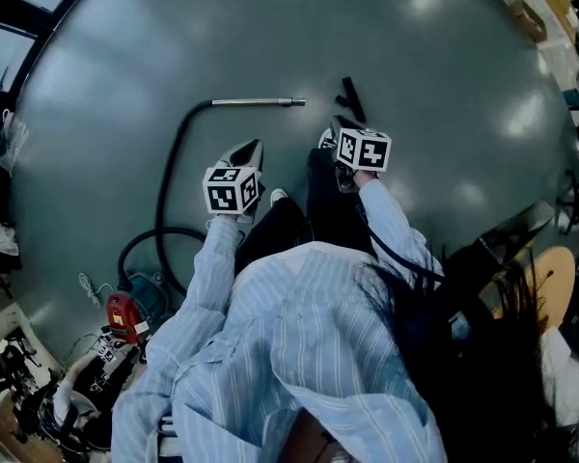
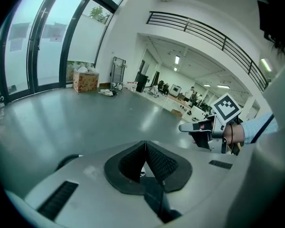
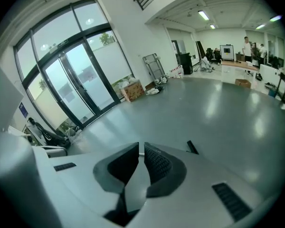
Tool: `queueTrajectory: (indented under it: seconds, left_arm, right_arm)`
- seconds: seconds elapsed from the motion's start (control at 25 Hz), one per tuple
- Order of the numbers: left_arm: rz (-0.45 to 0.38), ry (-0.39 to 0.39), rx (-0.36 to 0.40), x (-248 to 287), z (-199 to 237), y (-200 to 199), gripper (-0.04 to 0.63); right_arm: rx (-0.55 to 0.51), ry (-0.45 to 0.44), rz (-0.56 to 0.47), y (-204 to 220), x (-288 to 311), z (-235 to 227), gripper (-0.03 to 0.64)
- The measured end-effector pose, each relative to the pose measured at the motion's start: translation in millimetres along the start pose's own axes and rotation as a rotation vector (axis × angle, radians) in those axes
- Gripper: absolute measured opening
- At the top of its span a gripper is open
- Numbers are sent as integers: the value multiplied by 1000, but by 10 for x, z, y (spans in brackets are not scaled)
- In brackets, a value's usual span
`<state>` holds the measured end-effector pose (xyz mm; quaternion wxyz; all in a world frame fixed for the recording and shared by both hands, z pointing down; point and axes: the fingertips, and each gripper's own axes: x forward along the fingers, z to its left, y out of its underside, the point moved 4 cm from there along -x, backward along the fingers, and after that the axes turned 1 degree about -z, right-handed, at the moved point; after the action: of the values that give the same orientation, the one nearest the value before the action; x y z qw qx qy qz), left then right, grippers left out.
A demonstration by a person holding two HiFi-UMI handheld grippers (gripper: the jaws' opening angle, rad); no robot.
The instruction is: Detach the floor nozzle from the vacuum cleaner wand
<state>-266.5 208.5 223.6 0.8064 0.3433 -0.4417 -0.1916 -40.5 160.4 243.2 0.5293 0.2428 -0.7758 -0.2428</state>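
1. We are holding the left gripper (image 2: 145, 145) above the grey floor (image 1: 434, 56). Its two jaws are pressing together at the tips, and nothing is sitting between them.
2. We are holding the right gripper (image 3: 138, 148) alongside it. Its jaws are standing drawn in to a thin slit, and they too are gripping nothing.
3. In the head view both grippers are showing ahead of the person's striped sleeves (image 1: 212, 268), the left one at the left and the right one at the right. They are pointing forward and down toward the floor, apart from each other.
4. The floor nozzle (image 1: 351, 98), a black part, is lying on the floor just beyond the right gripper. It is lying detached from the wand (image 1: 256, 102).
5. The wand, a metal tube, is lying flat on the floor beyond the left gripper. Its free end is pointing toward the nozzle, with a strip of bare floor showing between the two.
6. A black hose (image 1: 164, 177) is running from the wand's other end and curving back to the vacuum body (image 1: 135, 305), which is sitting at the person's left.
7. Neither gripper is touching the nozzle, the wand or the hose.
8. In the right gripper view, glass doors (image 3: 80, 80) are standing at the far side of the hall.
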Motion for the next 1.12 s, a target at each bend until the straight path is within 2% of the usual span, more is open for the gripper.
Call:
queueTrajectory:
  seconds: [0.12,0.24,0.48,0.8,1.12]
  left_arm:
    - [-41,46,-33,-229,-49,231,8]
    - [-60,84,-61,-290,-200,297,8]
    - [-81,125,-48,-460,-640,336,8]
    - [-94,88,-56,-733,-1263,702,8]
    - [-124,17,-204,-821,-2168,1317,8]
  right_arm:
    - [-19,-8,-6,267,-260,187,40]
    - [-40,8,5,440,-571,237,40]
    - [-62,4,19,618,-936,258,40]
    - [-124,-59,33,970,-1405,138,40]
    - [-252,-78,79,1536,-2132,-543,40]
